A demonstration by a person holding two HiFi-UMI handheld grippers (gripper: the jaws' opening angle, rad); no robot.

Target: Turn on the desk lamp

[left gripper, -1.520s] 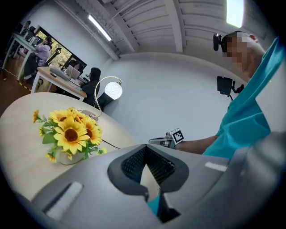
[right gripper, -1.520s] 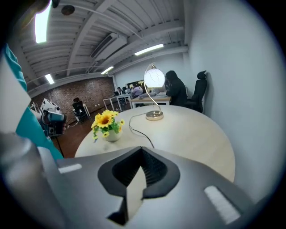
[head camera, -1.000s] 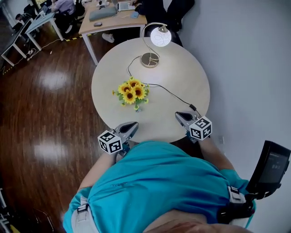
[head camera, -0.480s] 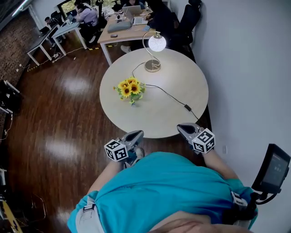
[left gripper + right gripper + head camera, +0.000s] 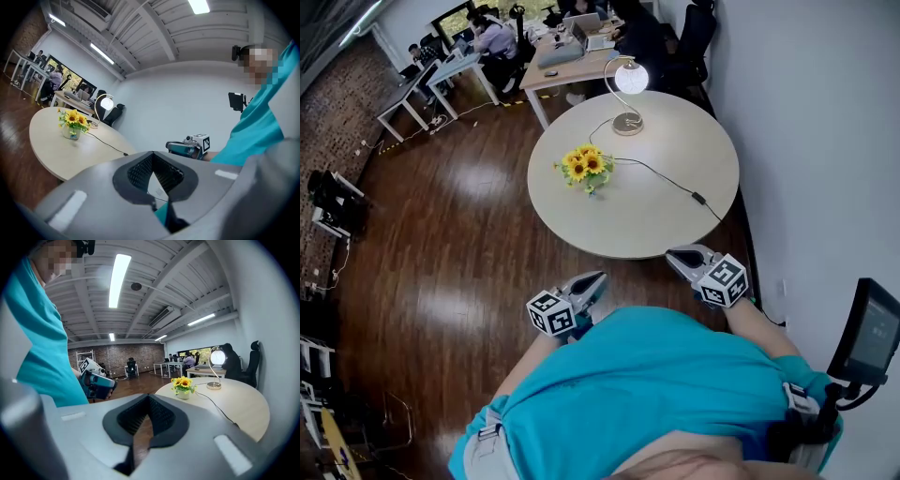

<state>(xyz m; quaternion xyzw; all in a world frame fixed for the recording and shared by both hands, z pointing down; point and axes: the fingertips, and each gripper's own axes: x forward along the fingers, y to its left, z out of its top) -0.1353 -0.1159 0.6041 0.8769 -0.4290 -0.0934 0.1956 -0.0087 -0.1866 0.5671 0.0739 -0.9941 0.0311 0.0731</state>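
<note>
The desk lamp (image 5: 631,78) stands at the far side of the round table (image 5: 609,230), its globe shade glowing; its cord with an inline switch (image 5: 698,198) runs toward the near right rim. It also shows lit in the left gripper view (image 5: 106,103) and the right gripper view (image 5: 217,357). My left gripper (image 5: 598,278) (image 5: 153,154) is shut and holds nothing, over the floor short of the table. My right gripper (image 5: 672,253) (image 5: 149,397) is also shut and holds nothing, just off the near rim.
A vase of sunflowers (image 5: 588,167) stands left of the table's middle. A white wall (image 5: 825,141) runs close on the right. Desks with seated people (image 5: 492,42) fill the far room. A dark screen on a stand (image 5: 867,337) is behind me at right.
The table has drawn away and looks smaller. Both grippers, earlier over its near rim, are now back off it. The lamp glows in every frame.
</note>
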